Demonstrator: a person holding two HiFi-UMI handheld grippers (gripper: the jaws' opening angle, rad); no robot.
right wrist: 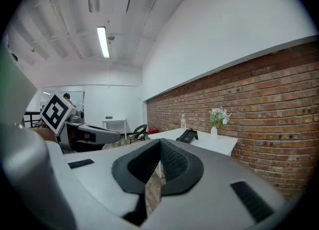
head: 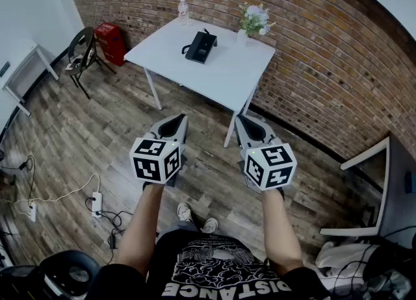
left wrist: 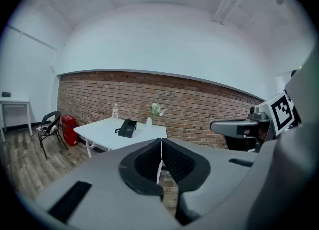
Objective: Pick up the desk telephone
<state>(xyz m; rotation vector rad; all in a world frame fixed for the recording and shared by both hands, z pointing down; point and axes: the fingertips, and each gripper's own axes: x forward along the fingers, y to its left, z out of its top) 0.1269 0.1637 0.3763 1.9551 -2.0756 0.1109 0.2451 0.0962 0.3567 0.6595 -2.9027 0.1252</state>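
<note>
A black desk telephone (head: pixel 200 47) lies on a white table (head: pixel 221 75) by the brick wall, far ahead of both grippers. It also shows small in the left gripper view as the telephone (left wrist: pixel 126 128) and in the right gripper view as the telephone (right wrist: pixel 187 135). My left gripper (head: pixel 179 121) is held out in front of me, shut and empty. My right gripper (head: pixel 242 122) is beside it at the same height, also shut with nothing in it. Both stand well short of the table, over the wooden floor.
On the table stand a water bottle (head: pixel 183 10) and a vase of flowers (head: pixel 250 23). A black chair (head: pixel 81 55) and a red box (head: pixel 109 42) are left of it. Cables and a power strip (head: pixel 97 202) lie on the floor at left. Another white table (head: pixel 390 188) is at right.
</note>
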